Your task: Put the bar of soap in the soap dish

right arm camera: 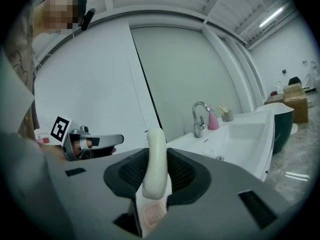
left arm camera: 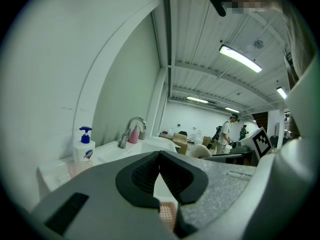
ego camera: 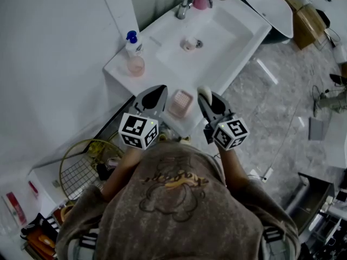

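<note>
A white bar of soap [right arm camera: 155, 164] stands on edge between the pads of my right gripper [right arm camera: 156, 171], which is shut on it. In the head view the soap [ego camera: 204, 92] shows at the tip of the right gripper [ego camera: 206, 97], just right of the pink slotted soap dish [ego camera: 180, 103]. The dish sits on the near corner of the white counter [ego camera: 122, 69]. My left gripper [ego camera: 156, 93] hovers just left of the dish, its jaws meeting at the tips with nothing in them. The dish [left arm camera: 167, 215] shows low between the left jaws, and the dish [right arm camera: 151, 214] shows again below the soap.
A pump bottle with a blue top [ego camera: 132, 43] and a pink cup [ego camera: 135, 66] stand on the counter's left end. The basin [ego camera: 227, 34], a chrome faucet [ego camera: 186, 3] and a pink bottle [ego camera: 201, 1] lie beyond. A wire basket [ego camera: 81, 167] sits low at the left.
</note>
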A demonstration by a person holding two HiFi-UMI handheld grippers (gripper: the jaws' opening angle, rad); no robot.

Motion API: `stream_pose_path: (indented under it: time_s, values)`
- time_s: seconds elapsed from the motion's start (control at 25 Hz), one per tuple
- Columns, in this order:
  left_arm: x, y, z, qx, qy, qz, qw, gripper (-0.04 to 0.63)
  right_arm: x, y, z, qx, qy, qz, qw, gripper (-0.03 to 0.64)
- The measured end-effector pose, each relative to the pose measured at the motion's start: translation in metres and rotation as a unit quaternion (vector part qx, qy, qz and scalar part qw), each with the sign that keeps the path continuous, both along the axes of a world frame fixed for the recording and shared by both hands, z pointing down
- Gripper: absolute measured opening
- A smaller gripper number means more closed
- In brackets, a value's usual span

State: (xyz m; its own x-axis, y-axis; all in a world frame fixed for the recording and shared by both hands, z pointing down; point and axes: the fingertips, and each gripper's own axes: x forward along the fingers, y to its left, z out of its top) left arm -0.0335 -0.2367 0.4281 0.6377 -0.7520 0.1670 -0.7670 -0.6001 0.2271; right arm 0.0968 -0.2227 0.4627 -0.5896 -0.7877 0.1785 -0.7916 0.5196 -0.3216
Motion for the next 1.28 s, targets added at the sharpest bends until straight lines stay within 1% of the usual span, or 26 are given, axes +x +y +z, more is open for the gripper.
stream_pose_path:
  time_s: [0.32,0.56,1.0,1.28]
  values:
    - [0.004,-0.009,0.006,-0.001,-0.007,-0.019,0.9998,0.005,-0.013,-0.022,0.036,-0.016,0.052,-0.061,0.997,0.112]
    - [0.006,-0.013,0.008,-0.002,-0.009,-0.03,0.9995,0.005,-0.017,-0.034,0.072,-0.042,0.083,-0.094,0.991,0.112]
    - [0.0,-0.014,0.016,-0.011,-0.017,-0.049,0.9986,0.005,-0.034,-0.041,0.129,-0.095,0.128,-0.148,0.976,0.112]
    - [-0.007,-0.015,0.019,-0.014,-0.02,-0.062,0.9978,0.005,-0.043,-0.039,0.159,-0.125,0.163,-0.176,0.963,0.112]
